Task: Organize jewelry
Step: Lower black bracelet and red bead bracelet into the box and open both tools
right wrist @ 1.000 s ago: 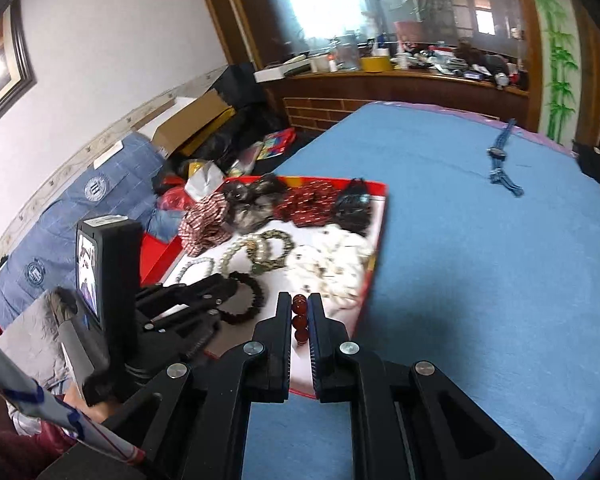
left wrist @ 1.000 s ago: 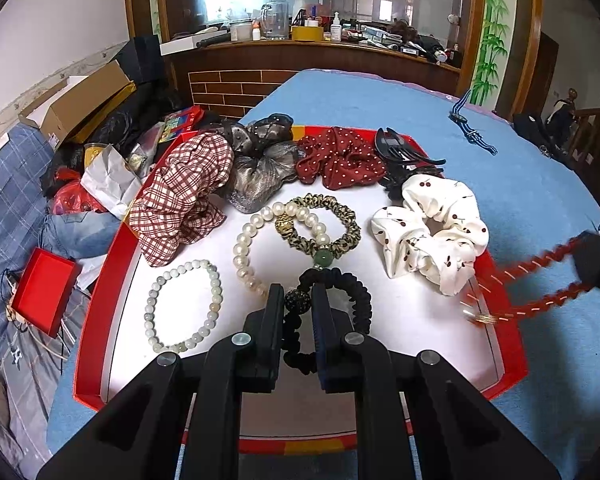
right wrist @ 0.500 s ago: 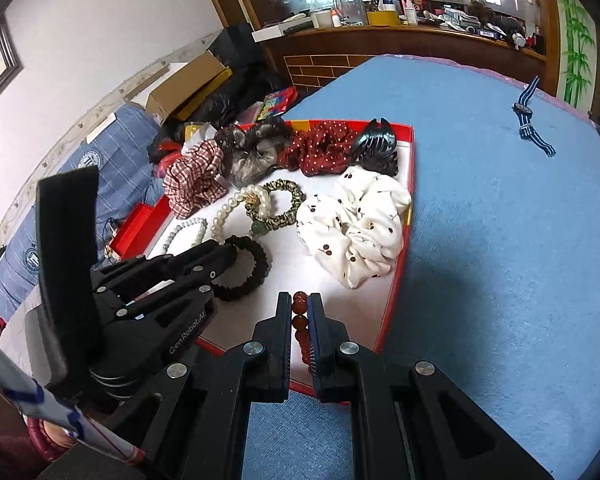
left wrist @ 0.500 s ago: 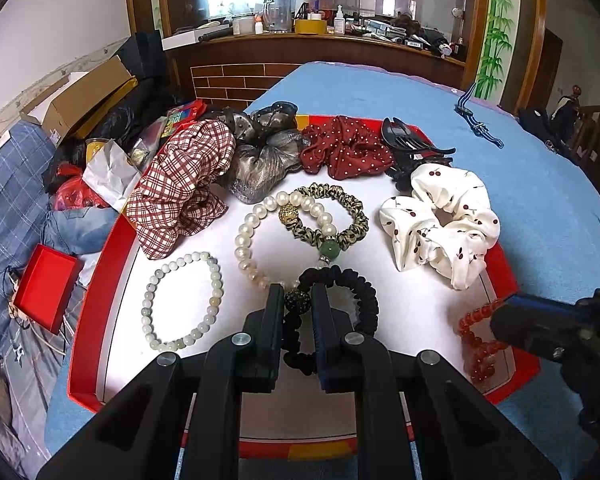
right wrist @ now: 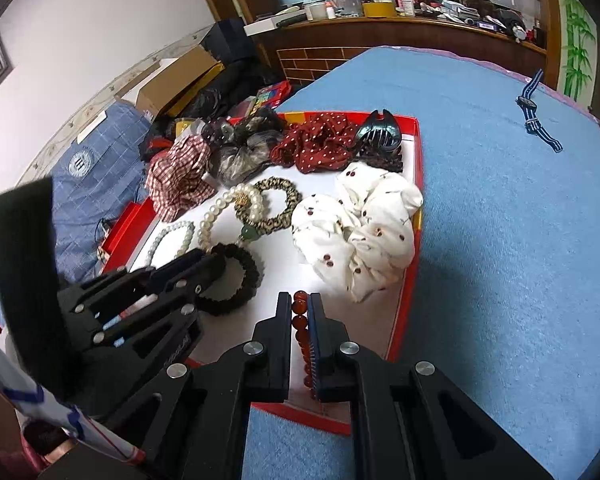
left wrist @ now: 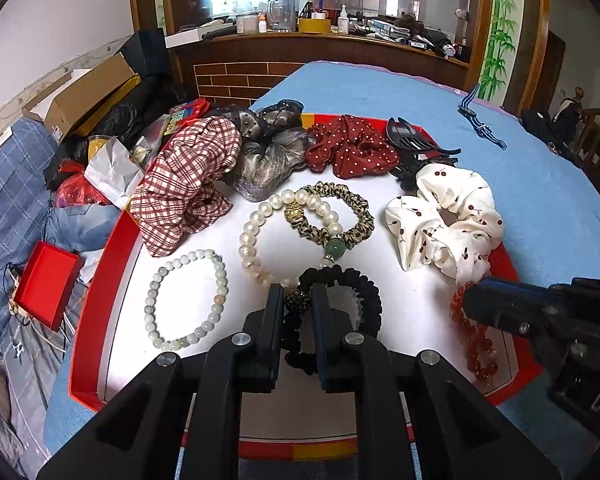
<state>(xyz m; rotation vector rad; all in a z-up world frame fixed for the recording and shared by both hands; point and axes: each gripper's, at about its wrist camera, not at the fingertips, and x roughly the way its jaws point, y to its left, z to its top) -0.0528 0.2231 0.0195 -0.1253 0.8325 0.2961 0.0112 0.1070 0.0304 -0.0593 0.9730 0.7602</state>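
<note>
A red-rimmed white tray (left wrist: 88, 320) holds the jewelry. My left gripper (left wrist: 297, 300) is shut on the dark sparkly bead of a black bracelet (left wrist: 366, 300) that lies on the tray. My right gripper (right wrist: 299, 304) is shut on a red bead bracelet (right wrist: 299, 322), whose loop hangs down onto the tray's near right corner (left wrist: 476, 344). In the right wrist view the left gripper (right wrist: 216, 260) sits at the black bracelet (right wrist: 248, 276). In the left wrist view the right gripper (left wrist: 470, 304) comes in from the right.
On the tray lie a pale green bead bracelet (left wrist: 188, 300), a pearl bracelet (left wrist: 252, 240), a leopard scrunchie (left wrist: 356, 216), a white cherry scrunchie (left wrist: 444, 220), more scrunchies and a black claw clip (left wrist: 412, 140). A striped watch (right wrist: 536, 116) lies on the blue cloth. Clutter and a red box (left wrist: 46, 288) sit off the left.
My right gripper has come down and inward with the red bead bracelet, whose loop now rests on the tray's near right corner. The left gripper has stayed put on the black bracelet.
</note>
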